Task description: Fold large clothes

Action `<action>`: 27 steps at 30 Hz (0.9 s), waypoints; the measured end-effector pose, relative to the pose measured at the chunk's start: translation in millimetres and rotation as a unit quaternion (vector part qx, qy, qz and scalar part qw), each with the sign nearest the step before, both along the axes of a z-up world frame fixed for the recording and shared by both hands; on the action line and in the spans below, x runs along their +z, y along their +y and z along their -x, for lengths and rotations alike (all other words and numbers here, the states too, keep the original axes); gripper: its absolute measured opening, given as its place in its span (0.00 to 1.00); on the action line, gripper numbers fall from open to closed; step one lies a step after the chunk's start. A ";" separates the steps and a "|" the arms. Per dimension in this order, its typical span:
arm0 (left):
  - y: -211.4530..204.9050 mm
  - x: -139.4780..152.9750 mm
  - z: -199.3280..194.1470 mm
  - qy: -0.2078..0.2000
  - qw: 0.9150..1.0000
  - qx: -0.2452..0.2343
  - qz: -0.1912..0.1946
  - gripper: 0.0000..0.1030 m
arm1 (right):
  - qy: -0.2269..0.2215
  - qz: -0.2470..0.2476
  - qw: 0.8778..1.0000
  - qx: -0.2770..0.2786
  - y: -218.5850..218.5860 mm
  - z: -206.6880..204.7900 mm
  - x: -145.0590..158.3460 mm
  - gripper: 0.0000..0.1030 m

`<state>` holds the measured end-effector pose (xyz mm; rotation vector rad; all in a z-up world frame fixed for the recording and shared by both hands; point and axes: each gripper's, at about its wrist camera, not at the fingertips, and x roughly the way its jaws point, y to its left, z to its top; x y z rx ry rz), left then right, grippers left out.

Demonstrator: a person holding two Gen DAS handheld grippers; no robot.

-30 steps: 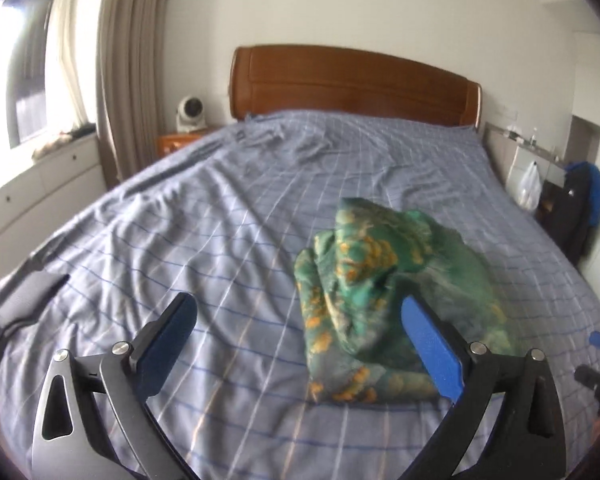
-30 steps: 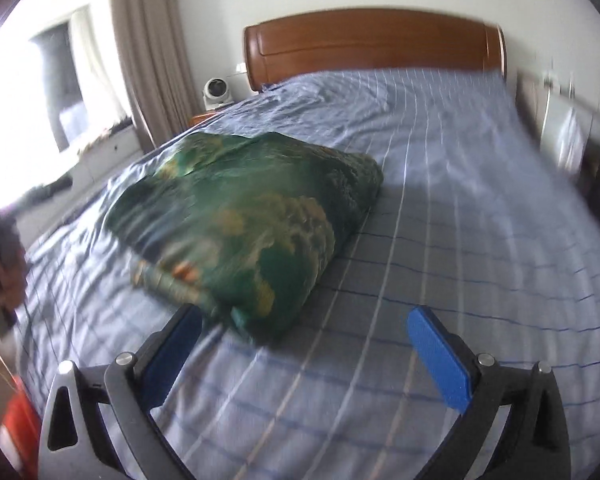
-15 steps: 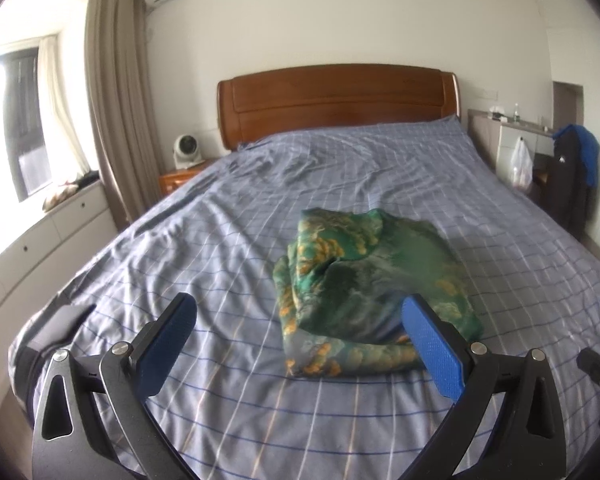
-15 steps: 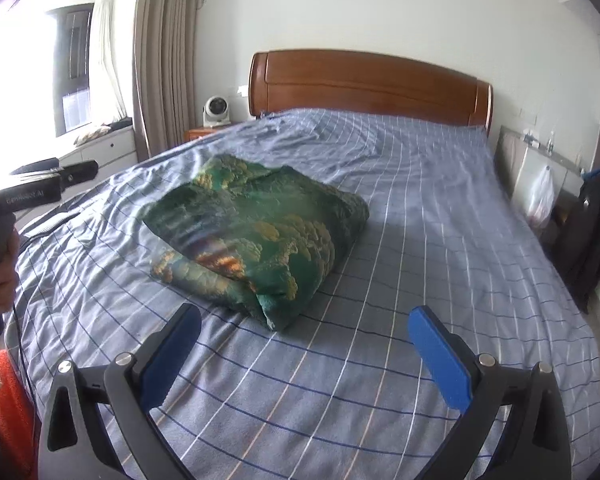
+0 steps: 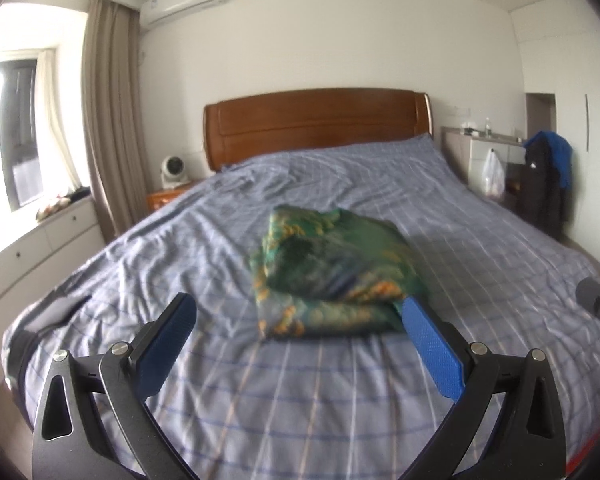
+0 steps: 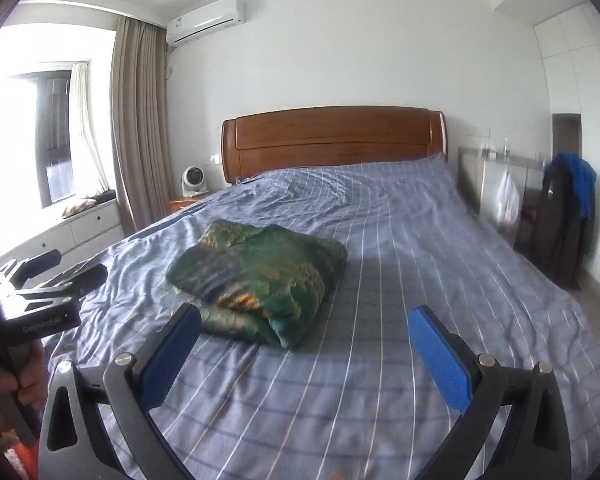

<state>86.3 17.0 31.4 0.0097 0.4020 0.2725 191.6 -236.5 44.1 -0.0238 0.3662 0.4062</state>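
Left wrist view: left gripper [image 5: 296,316] jaws spread, empty, above bed [image 5: 480,248]. Folded green garment [image 5: 332,276] lies mid-bed. Right gripper [image 6: 304,320] jaws likewise spread, empty.

Wide open bedspread [image 5: 300,400] across lower frame, bare on all sides of folded green garment [image 5: 332,276], the only bump mid-bed. Left gripper [image 5: 296,320] with jaws spread wide, empty, just short of garment's near edge. Right gripper [image 6: 304,328] likewise gaping, garment at centre-left, clear striped cover to right. Headboard [image 6: 336,140] blocks far end; dark jacket [image 6: 564,220] and cabinet [image 6: 488,176] crowd right edge; drawers [image 5: 32,248] along left.
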 end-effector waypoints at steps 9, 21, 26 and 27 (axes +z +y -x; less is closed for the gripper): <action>-9.4 -11.3 9.4 0.035 0.999 -0.002 0.022 1.00 | 0.055 0.042 0.998 0.014 1.3 25.3 -40.6 1.00; -41.2 -11.4 31.8 0.031 0.996 -0.021 -0.081 1.00 | 0.090 0.073 0.993 0.026 -14.3 51.0 -65.7 1.00; -52.4 -15.7 37.2 0.035 0.995 -0.036 -0.089 1.00 | 0.085 0.075 0.993 0.025 -11.5 56.8 -64.3 1.00; -53.6 -16.5 37.9 0.037 0.995 -0.039 -0.089 1.00 | 0.082 0.075 0.994 0.024 -10.1 58.2 -62.2 1.00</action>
